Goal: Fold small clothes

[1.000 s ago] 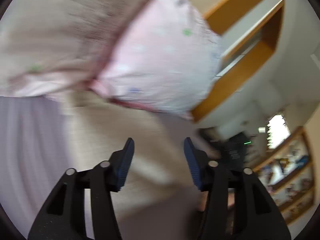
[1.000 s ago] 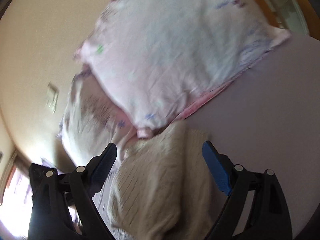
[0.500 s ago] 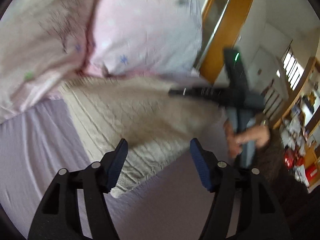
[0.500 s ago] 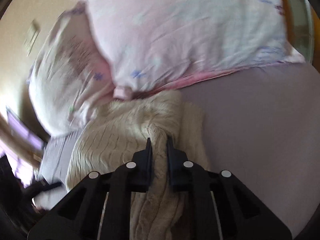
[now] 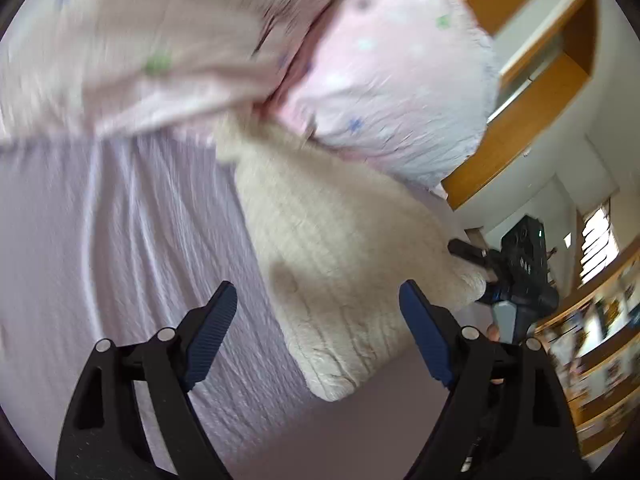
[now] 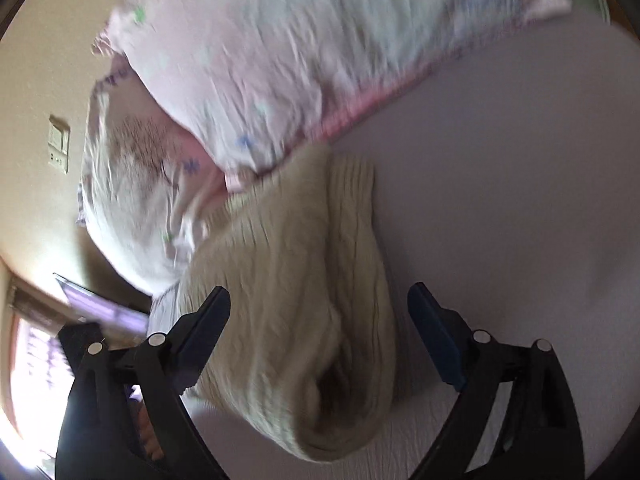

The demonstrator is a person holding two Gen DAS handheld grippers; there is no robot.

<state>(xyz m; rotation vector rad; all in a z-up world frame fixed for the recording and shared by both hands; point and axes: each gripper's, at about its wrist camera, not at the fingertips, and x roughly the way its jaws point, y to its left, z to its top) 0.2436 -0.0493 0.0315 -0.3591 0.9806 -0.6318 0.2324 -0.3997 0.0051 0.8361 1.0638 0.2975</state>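
Observation:
A cream knitted garment (image 5: 332, 252) lies on the lilac bed sheet (image 5: 120, 240), its far edge against the pillows. My left gripper (image 5: 320, 336) is open and empty, hovering just above the garment's near corner. In the right wrist view the same garment (image 6: 296, 304) lies bunched and folded over. My right gripper (image 6: 320, 344) is open, its fingers spread either side of the bunched knit. The right gripper also shows in the left wrist view (image 5: 516, 280) at the garment's right edge.
Two pale pink patterned pillows (image 5: 384, 76) (image 6: 304, 52) lie at the head of the bed. A wooden headboard (image 5: 532, 120) and shelves (image 5: 600, 344) stand at right. The sheet (image 6: 520, 184) extends to the right of the garment.
My right gripper, shut on a fold of the knit half a second ago, has opened and let it go. The left gripper stays open and has shifted over the garment's corner.

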